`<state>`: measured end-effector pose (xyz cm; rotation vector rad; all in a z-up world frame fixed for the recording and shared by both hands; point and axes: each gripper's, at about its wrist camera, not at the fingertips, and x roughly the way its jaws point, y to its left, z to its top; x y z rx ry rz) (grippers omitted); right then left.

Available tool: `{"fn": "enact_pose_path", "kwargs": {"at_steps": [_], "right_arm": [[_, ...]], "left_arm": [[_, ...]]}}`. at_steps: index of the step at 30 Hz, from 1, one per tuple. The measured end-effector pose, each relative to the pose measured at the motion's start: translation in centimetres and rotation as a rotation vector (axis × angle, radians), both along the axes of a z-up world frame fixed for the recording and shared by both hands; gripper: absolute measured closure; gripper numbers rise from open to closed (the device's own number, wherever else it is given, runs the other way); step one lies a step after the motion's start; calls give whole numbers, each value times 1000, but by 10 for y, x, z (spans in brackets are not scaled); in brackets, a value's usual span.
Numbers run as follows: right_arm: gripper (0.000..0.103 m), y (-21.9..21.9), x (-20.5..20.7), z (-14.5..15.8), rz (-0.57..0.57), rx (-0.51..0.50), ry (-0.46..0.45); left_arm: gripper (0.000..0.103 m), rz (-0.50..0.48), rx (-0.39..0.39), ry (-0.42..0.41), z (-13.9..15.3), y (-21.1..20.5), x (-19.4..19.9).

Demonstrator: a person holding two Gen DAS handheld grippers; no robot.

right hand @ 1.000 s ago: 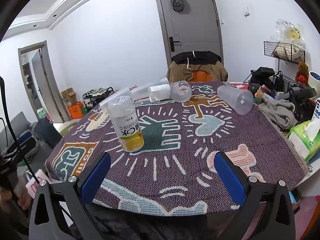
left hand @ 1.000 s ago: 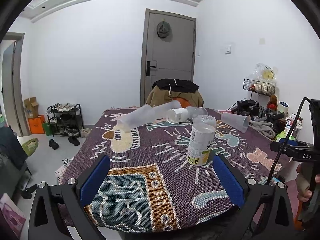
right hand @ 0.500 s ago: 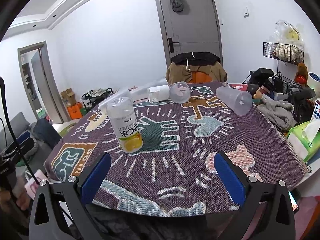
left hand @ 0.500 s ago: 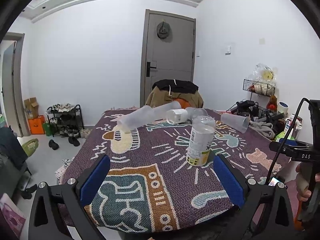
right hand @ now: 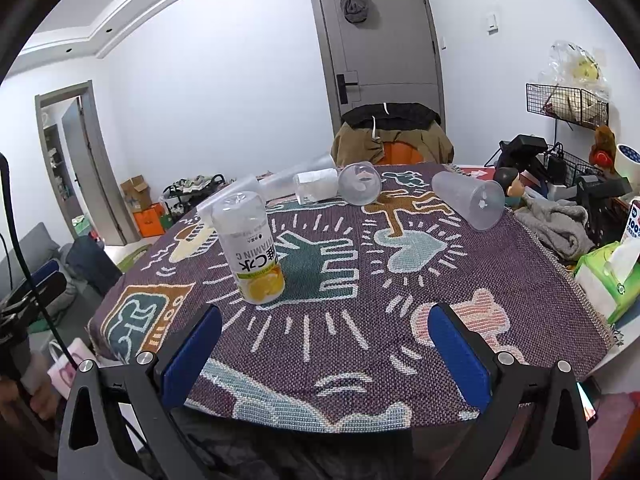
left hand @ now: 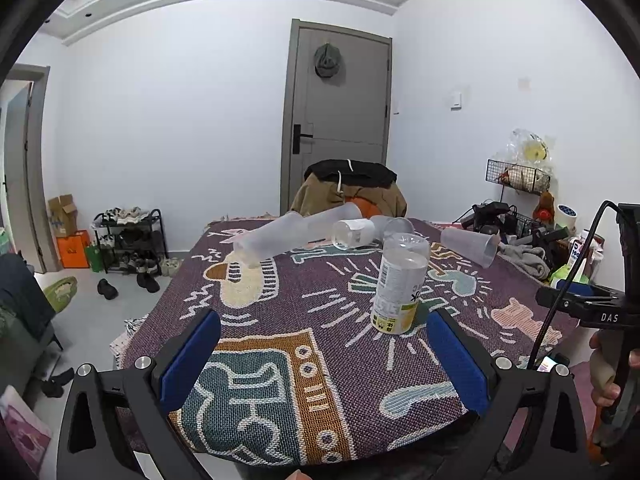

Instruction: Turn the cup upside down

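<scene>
Clear labelled cup (right hand: 253,249) stands inverted on tablecloth (right hand: 400,280).

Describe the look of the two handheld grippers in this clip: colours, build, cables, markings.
Both match: the left gripper and right gripper have black angular frames with cut-outs, silver bolts and flat blue finger pads. In the left view, the right unit's black handle carries a black cable and white "DAS" lettering.

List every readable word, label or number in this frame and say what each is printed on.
"VITAMIN C": upside-down label of the inverted clear bottle, beside large characters I cannot read with certainty.
"DAS": black mount of the other gripper's handle, left wrist view.
"100": white package at the right edge; the rest is cut off.
Small print on the bottle: too small to read.
</scene>
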<state>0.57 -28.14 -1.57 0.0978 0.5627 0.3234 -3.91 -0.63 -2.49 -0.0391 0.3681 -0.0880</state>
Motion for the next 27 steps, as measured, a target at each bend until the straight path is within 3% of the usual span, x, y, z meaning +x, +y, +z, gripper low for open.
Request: {"fn": "enact_pose_path", "kwargs": {"at_steps": [4,27], "right_arm": [[0,0,0,0,-1,-1,-1],[0,0,3,-4,2,-3,10]], "left_arm": [[0,-8,-27,14,0,2,2],[0,4,-8,-2,2,0,0]]}}
